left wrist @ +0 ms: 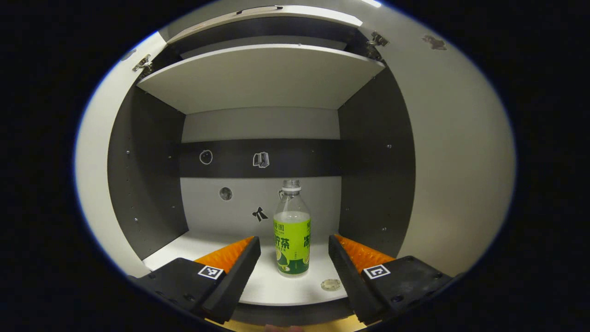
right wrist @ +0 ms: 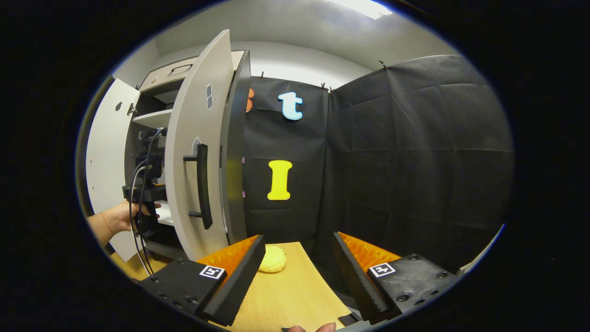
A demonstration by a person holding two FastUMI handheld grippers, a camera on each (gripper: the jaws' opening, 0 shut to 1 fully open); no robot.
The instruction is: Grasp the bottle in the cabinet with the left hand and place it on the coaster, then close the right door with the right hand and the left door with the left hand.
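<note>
Bottle point(left wrist: 292, 230) upright in cabinet point(left wrist: 147, 184), clear, green label, pale cap

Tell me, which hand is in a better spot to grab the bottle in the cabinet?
Left. The left gripper faces straight into the cabinet with its jaws open either side of the bottle, which stands upright on the shelf. The right gripper points at the table beside the open right door.

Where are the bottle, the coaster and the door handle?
bottle point(left wrist: 292, 246), left gripper view, on its label.
coaster point(right wrist: 272, 258), right gripper view, on its top.
handle point(right wrist: 202, 184), right gripper view, mid-bar on the door.
</note>
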